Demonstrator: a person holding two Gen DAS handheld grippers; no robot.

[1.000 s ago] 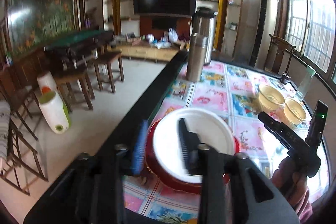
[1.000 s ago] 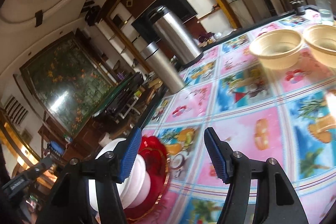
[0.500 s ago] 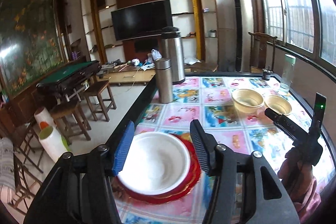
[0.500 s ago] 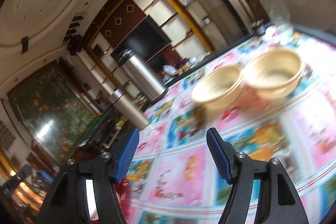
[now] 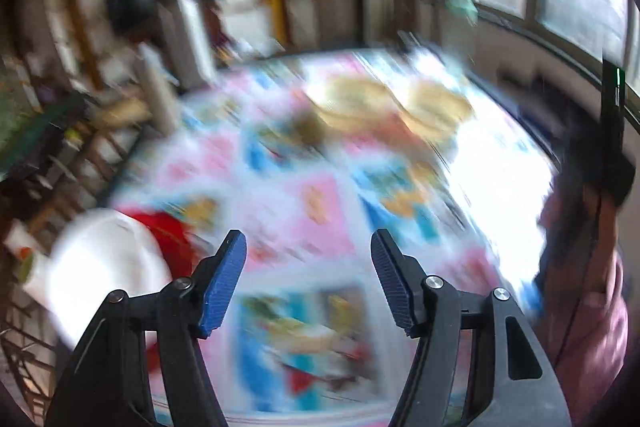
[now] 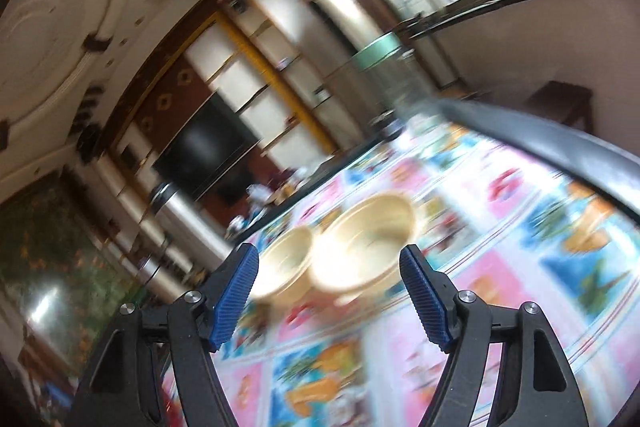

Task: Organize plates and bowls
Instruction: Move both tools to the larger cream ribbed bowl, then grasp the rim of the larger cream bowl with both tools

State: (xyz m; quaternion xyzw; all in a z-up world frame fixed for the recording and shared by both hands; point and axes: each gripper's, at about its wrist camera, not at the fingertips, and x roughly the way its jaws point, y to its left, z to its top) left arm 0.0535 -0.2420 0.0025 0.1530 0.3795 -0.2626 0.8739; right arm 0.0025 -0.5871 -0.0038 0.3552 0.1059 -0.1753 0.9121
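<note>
The left wrist view is blurred by motion. My left gripper [image 5: 308,281] is open and empty above the patterned tablecloth [image 5: 320,195]. A white bowl [image 5: 104,267] sits on a red plate [image 5: 170,231] at the lower left of it. Two yellow bowls [image 5: 400,107] lie further off, side by side. In the right wrist view my right gripper [image 6: 330,301] is open, empty, and faces the two yellow bowls: the larger-looking one [image 6: 362,241] and another [image 6: 286,259] left of it. Both stand just beyond its fingertips.
Two steel thermos flasks [image 5: 180,43] stand at the table's far left edge. A clear bottle with a green lid [image 6: 378,67] stands at the far end near the window. The person's pink sleeve [image 5: 588,299] and the other gripper's body fill the right side.
My left gripper has swung right, away from the white bowl and red plate, which now lie at its lower left. My right gripper has moved closer to the two yellow bowls.
</note>
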